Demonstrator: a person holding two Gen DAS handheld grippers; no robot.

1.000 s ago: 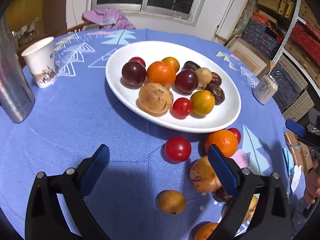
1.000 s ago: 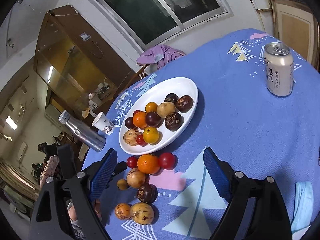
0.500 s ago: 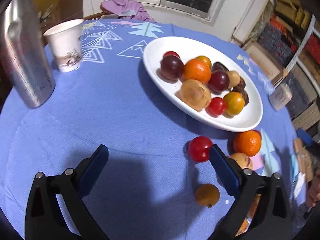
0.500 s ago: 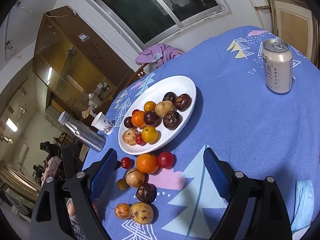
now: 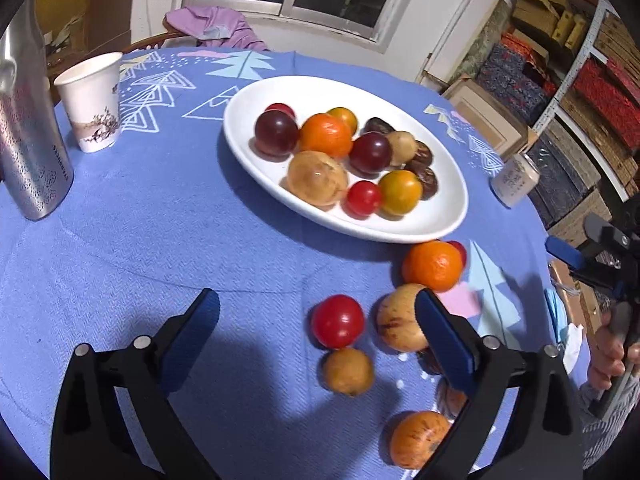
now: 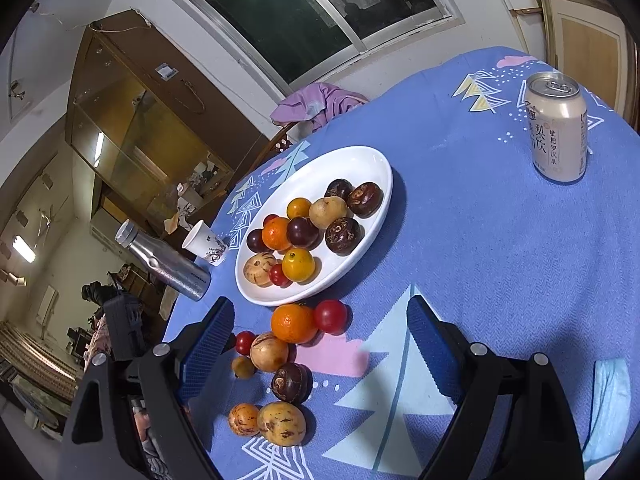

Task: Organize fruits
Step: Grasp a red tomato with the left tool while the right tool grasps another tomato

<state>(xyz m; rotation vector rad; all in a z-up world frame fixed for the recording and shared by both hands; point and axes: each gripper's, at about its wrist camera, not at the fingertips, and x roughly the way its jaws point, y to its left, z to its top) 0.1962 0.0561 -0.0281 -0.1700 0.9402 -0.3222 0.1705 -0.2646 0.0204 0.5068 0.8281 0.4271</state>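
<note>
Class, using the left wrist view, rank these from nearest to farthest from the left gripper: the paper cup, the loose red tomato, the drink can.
1. Loose red tomato, on the cloth between the left gripper's fingers.
2. Paper cup, far left.
3. Drink can, far right beyond the plate.

We see a round table under a blue tablecloth printed with pale trees. Directly on it stand a white oval plate, a paper cup, a steel bottle and a drink can. Loose fruit lies beside the plate's near rim: an orange, a red tomato, a tan speckled fruit and a small brown fruit.
</note>
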